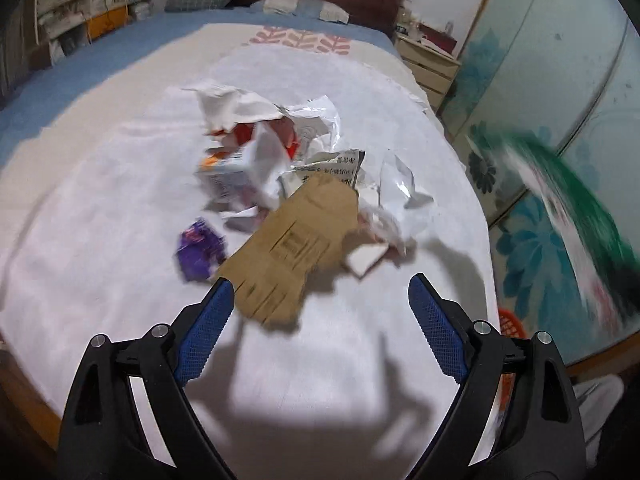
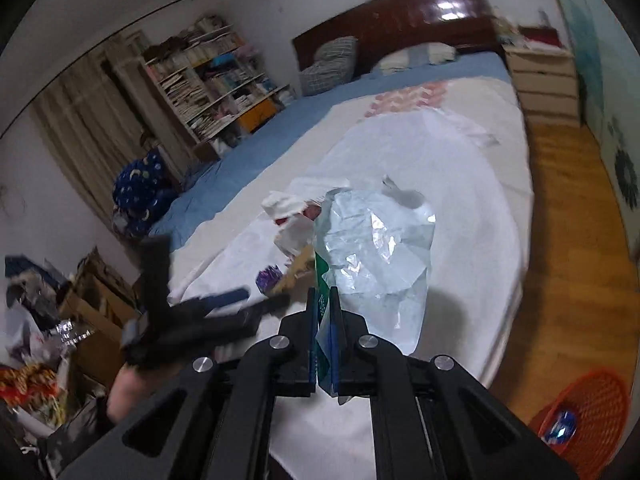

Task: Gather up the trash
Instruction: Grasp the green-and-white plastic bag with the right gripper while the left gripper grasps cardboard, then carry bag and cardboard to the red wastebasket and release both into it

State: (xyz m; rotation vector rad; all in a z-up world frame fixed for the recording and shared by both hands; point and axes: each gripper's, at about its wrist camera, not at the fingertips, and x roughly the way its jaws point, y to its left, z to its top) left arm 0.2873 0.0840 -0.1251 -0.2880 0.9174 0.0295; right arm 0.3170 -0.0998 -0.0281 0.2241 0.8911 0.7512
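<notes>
Right gripper is clamped tight on a green-and-silver foil bag, lifted clear of the white sheet at centre frame — one piece picked, drop-off pending. The orange basket sits lower right on the wood floor, so the next move is likely a swing that way, then release over its rim. Left gripper is spread wide, nothing between its fingers, just short of the cardboard piece in the trash pile mid-frame — probably next grab.

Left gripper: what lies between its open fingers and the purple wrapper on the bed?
Only bare white sheet, seen in the left wrist view. The left gripper hangs open short of the purple wrapper; the cardboard piece lies beside it.
</notes>
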